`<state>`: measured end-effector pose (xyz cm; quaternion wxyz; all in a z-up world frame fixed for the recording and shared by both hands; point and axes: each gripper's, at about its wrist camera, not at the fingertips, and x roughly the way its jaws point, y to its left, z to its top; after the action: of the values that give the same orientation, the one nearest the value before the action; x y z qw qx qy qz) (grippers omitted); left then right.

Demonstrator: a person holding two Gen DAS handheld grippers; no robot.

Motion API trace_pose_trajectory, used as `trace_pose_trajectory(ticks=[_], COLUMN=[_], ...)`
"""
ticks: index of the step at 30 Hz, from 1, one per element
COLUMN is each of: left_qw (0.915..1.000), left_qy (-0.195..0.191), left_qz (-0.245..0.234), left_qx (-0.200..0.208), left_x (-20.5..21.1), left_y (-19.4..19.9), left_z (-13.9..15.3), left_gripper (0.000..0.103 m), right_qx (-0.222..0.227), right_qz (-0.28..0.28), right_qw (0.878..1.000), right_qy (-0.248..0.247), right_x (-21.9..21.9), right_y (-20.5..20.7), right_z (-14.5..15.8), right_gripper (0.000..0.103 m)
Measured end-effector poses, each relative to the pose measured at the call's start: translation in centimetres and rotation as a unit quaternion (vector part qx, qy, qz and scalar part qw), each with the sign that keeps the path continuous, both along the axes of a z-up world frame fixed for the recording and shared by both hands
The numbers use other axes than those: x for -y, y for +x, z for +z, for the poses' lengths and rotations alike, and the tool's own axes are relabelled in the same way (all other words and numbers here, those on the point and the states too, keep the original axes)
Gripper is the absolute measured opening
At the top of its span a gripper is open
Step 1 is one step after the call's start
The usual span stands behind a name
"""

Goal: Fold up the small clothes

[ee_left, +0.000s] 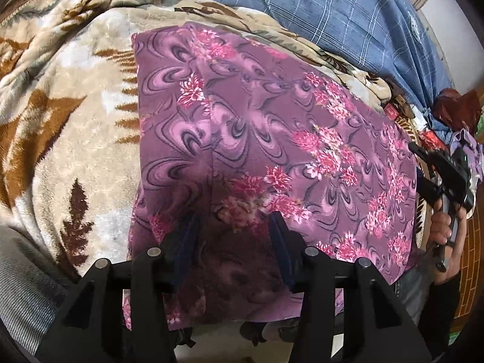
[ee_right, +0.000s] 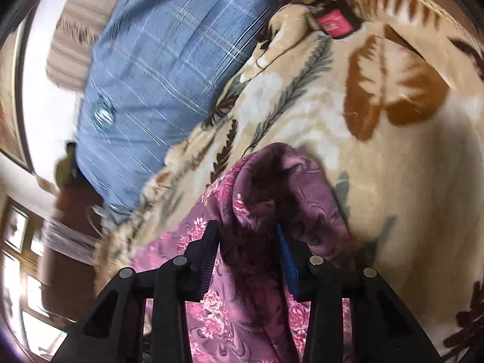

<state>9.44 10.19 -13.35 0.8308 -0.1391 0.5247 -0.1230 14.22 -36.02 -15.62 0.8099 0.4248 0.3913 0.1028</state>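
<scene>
Purple floral garment (ee_left: 257,139) lies spread flat on the leaf-print blanket (ee_left: 69,139). My left gripper (ee_left: 233,230) hangs over its near edge, fingers spread, unclenched. My right gripper (ee_right: 246,257) has a bunched fold between its fingers; whether pinched, I cannot tell.

The right view is motion-blurred; the purple cloth (ee_left: 257,139) hides the blanket (ee_left: 75,139).

A bed is covered by a beige plush blanket (ee_left: 75,139) with brown leaf prints. Beyond it lies a blue plaid quilt (ee_left: 317,9) against a white wall (ee_right: 45,96). Bright daylight comes through wooden-framed windows (ee_right: 18,242) at the side.
</scene>
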Motion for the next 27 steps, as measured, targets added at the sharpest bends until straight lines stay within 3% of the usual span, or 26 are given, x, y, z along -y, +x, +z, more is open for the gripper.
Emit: trace_pose_trajectory(ticks=[5,13,15,21,23,27], left_qw=[1.0000,0.9998,0.9997,0.9991,0.9982,0.9960], left_qy=[0.004,0.018,0.023,0.037,0.054,0.081], left_qz=[0.002,-0.004,-0.006,-0.011,-0.018,-0.028], left_qx=[0.002,0.007,0.008,0.015,0.020,0.026], left_x=[0.1,0.5,0.6,0.9,1.4,2.1], left_y=[0.1,0.1,0.1,-0.1,-0.2,-0.2], left_z=[0.0,-0.2,-0.2,-0.5,-0.5,-0.7], left_gripper=[0.047,0.047,0.047,0.047,0.047,0.047], right_qx=[-0.011,-0.019,-0.028,0.008,-0.002,-0.064], right_qz=[-0.025,0.038,0.040,-0.017,-0.031,-0.019], right_qw=[0.999,0.998,0.997,0.994,0.992,0.990], right_qy=[-0.021,-0.056,-0.066,-0.112,-0.122,-0.128], right_x=[1.0,-2.3,-2.6,-0.3,0.9,1.0], right_y=[-0.1,2.2,2.8,-0.7,-1.0,0.4], right_z=[0.1,-0.3,-0.7,3.2,3.2,-0.2], right_gripper=[0.032,0.033,0.010,0.007,0.007,0.007])
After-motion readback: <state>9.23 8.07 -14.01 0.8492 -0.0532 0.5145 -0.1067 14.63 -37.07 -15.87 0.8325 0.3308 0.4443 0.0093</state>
